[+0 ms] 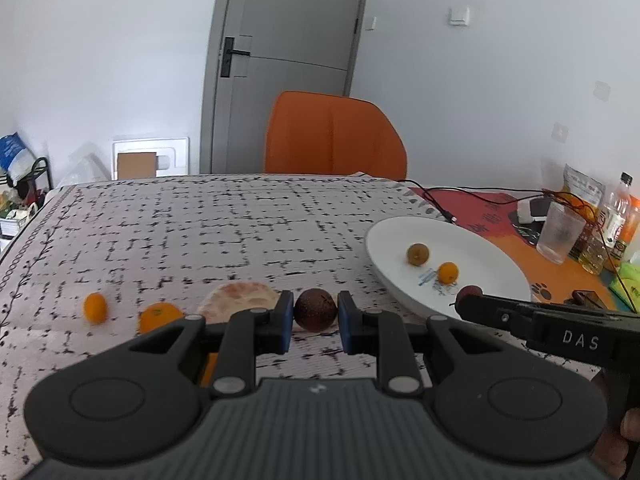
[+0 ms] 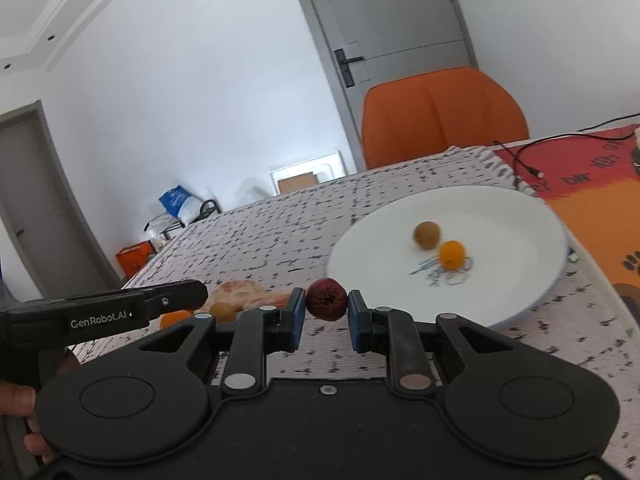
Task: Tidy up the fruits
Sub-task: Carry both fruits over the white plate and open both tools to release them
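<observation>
Fruits are partly sorted: two sit on the white plate (image 2: 520, 216), each gripper clamps one more, and several wait at near left.

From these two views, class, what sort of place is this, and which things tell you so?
Probably a dining room in a home: a table under a patterned cloth with an orange chair pulled up, a white plate of fruit, and a grey door behind.
</observation>
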